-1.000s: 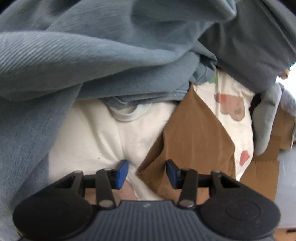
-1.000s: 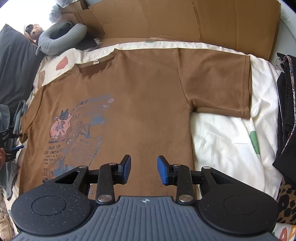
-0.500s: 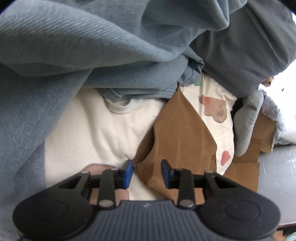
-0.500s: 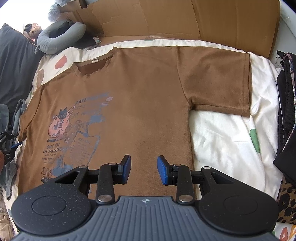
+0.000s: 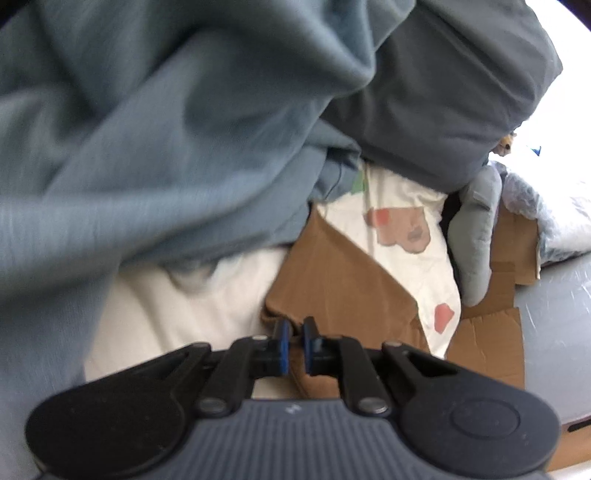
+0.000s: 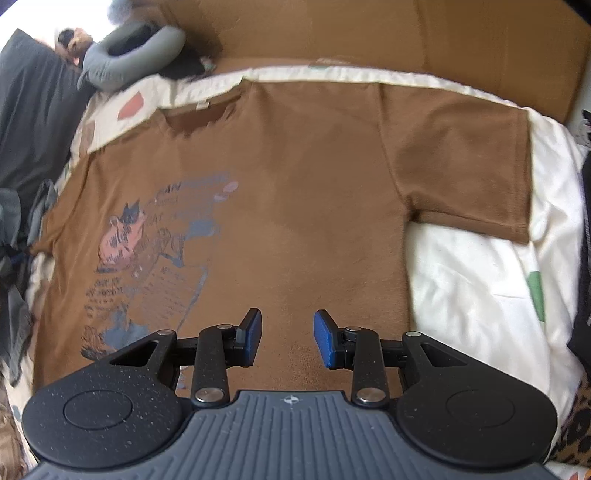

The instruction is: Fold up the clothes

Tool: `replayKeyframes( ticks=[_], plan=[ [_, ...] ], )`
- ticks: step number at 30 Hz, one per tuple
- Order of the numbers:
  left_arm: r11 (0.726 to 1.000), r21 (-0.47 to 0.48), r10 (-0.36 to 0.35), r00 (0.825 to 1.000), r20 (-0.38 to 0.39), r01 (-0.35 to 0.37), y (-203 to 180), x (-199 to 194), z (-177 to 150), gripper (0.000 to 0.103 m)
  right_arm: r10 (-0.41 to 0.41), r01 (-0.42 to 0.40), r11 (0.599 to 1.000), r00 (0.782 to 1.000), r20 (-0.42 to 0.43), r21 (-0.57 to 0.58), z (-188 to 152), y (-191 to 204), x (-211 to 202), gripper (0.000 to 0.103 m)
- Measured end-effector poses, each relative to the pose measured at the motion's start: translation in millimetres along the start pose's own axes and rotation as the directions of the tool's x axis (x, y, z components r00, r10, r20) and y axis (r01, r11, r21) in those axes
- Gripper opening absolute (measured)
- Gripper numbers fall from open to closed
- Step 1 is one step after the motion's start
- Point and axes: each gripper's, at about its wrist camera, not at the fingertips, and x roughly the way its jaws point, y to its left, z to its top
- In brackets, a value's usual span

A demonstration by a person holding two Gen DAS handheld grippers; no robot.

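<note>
The brown short-sleeved cotton T-shirt (image 6: 295, 177), printed with a pink-and-blue graphic, lies flat, front up, on the cream patterned bed sheet (image 6: 472, 280), collar towards the cardboard sheets (image 6: 406, 33). The left tongs (image 5: 293, 341) are closing, blue pads pinching the edge of its sleeve (image 5: 332, 273). The right tongs (image 6: 288, 339) hover partly open above the lower hem, holding nothing. Only the left wrist view shows the big blue-grey ribbed garment (image 5: 147, 147) heaped beside the sleeve; only the right shows the whole shirt and the grey curved neck pillow (image 6: 125, 66).
</note>
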Motion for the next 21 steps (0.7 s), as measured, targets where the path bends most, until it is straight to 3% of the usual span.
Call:
replayKeyframes(
  ticks=[6,11,18,21],
  plan=[
    [0.993,0.119,0.019,1.0,-0.016,-0.017,-11.8,7.9,17.8,0.007,0.0,-0.005,0.997,0.998,-0.067,-0.083,5.8,9.8,23.6,0.038],
    [0.986,0.169,0.001,1.0,-0.015,0.001,-21.9,14.5,28.4,0.006,0.051,-0.071,0.973,0.994,-0.095,-0.219,37.5,37.5,33.6,0.038],
    [0.985,0.173,-0.028,1.0,-0.006,0.029,-23.6,11.9,28.6,0.006,0.126,-0.174,0.89,0.982,-0.141,-0.422,90.6,103.9,46.6,0.038],
    [0.982,0.191,-0.006,1.0,-0.01,0.008,-18.1,13.7,27.2,0.006,0.16,-0.23,0.827,0.971,-0.176,-0.513,111.4,142.3,55.0,0.038]
  ],
)
